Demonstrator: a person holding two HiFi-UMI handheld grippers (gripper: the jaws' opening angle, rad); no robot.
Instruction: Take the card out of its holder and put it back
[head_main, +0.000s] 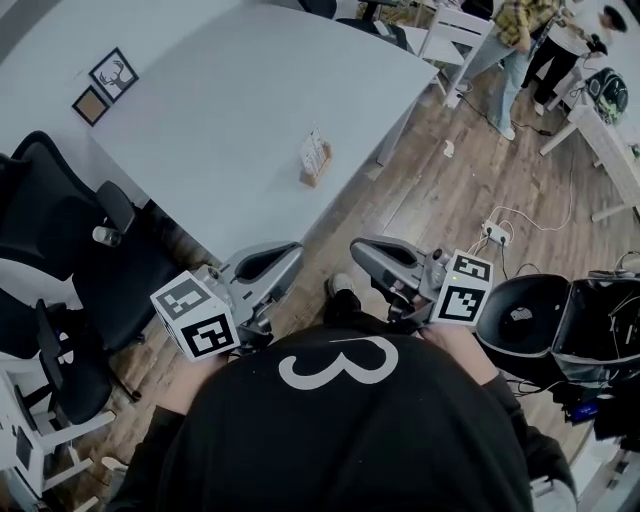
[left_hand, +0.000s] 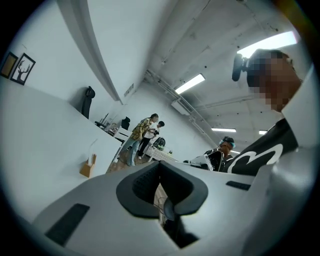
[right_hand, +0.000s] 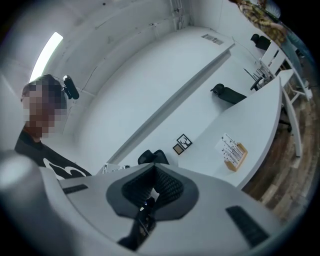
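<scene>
Card (head_main: 313, 148) upright in holder (head_main: 319, 176) on counter (head_main: 230, 110) by its near right edge, left tool (head_main: 272, 262) and right tool (head_main: 372, 252) both closed, empty, well apart from holder.

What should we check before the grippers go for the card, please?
1. Card in place: ok. The card stands in the wooden holder on the table.
2. Left gripper ready to grasp: not ok. Its jaws are together with nothing between them.
3. Right gripper ready to grasp: not ok. Its jaws are together and empty.
4. Grippers near the wooden holder: not ok. Both are held close to the person's body, short of the table edge.
5. How tightly the card sits: cannot tell.
</scene>
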